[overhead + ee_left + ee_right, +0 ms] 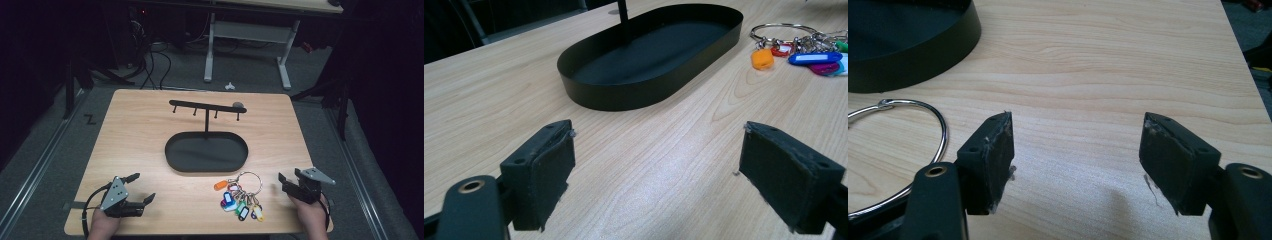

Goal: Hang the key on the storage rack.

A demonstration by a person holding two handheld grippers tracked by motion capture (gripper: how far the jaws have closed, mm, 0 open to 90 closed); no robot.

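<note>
The left gripper (141, 187) rests low over the near-left corner of the wooden table (135, 130), its jaws spread wide with nothing between them; in the left gripper view the two black pads (551, 170) frame bare woodgrain, with the black oval tray (589, 90) ahead and the coloured tags beyond it to the right. Moving rightward in the high view, the tray sits at mid-table and carries a thin post topped by a hook bar (207, 106) with four small pegs, all of them bare. Just in front of the tray's right end lies the bunch of keys (240, 200) on its large split ring (246, 181), the orange, blue, green and yellow tags fanned toward the near edge. Furthest right, the right gripper (289, 182) also stands wide and empty, near the bunch but apart from it (the ring (923, 130) curves just to the left of its left pad in the right gripper view). I judge the work to be at its opening step: nothing is lifted yet, and the ring looks meant for one of the pegs. The next move likely calls for the right gripper to shift left, pinch the ring's wire where it is clear of the keys, and raise it so the tags hang free.
</note>
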